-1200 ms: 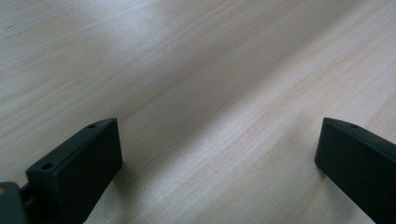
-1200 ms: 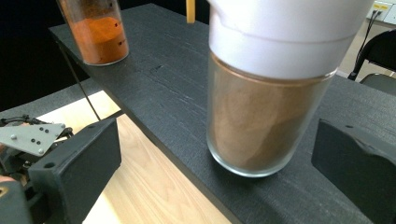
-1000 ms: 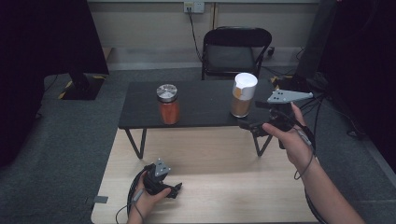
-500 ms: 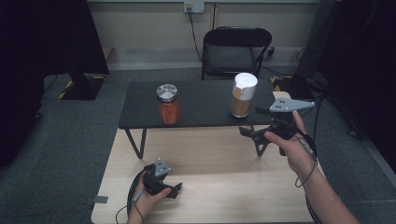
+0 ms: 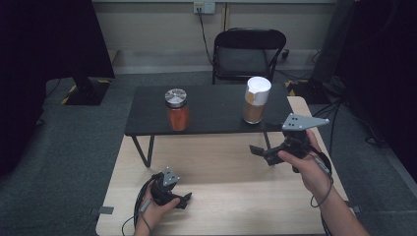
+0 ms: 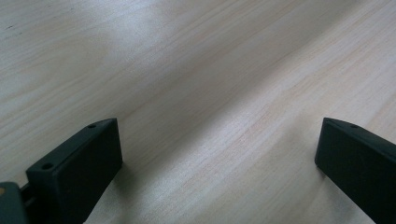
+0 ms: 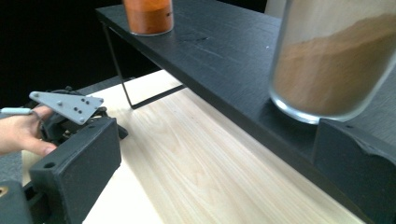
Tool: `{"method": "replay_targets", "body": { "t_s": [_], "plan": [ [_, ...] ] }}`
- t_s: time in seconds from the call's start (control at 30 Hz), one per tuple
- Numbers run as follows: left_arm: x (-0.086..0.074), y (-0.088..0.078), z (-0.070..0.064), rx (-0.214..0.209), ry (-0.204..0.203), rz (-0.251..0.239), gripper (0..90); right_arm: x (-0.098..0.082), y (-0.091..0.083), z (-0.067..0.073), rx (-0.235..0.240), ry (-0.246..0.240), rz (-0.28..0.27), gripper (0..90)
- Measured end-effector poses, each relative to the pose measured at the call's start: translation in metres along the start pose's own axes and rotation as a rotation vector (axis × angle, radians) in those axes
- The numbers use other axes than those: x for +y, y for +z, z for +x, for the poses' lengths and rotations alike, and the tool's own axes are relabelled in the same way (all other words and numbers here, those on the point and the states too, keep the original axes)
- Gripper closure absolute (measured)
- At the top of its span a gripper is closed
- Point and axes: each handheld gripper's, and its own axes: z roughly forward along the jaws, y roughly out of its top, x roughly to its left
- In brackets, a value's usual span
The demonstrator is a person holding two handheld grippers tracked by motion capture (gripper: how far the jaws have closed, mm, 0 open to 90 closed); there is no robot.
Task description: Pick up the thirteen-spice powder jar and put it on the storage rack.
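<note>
Two jars stand on a low black shelf (image 5: 216, 123) set on the wooden table. One is a short jar of orange-red powder (image 5: 177, 111) with a silver lid. The other is a taller glass jar of brown powder (image 5: 255, 101) with a white lid. My right gripper (image 5: 260, 153) hovers open in front of the shelf, just below and short of the brown jar. In the right gripper view the brown jar (image 7: 336, 60) looms above the right jaw and touches neither jaw. My left gripper (image 5: 185, 199) rests open on the wood near the front edge.
A black folding chair (image 5: 248, 54) stands behind the shelf. The shelf's thin wire legs (image 5: 145, 150) rest on the pale wooden table (image 5: 221, 182). Grey carpet lies all around. Cables run from a wall socket (image 5: 204, 7) and across the floor at the right.
My right gripper has dropped lower and drawn back toward the person, away from the brown jar. The left gripper and both jars have stayed put.
</note>
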Motion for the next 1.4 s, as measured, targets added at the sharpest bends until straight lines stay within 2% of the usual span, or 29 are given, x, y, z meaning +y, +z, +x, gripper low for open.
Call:
{"method": "replay_targets", "body": {
  "t_s": [1.03, 1.4],
  "plan": [
    [0.0, 0.0, 0.0, 0.0, 0.0, 0.0, 0.0, -0.049, 0.016, 0.004, 0.107, 0.014, 0.007, 0.4],
    [0.0, 0.0, 0.0, 0.0, 0.0, 0.0, 0.0, -0.077, 0.024, 0.004, 0.123, 0.039, 0.009, 0.4]
  ]
}}
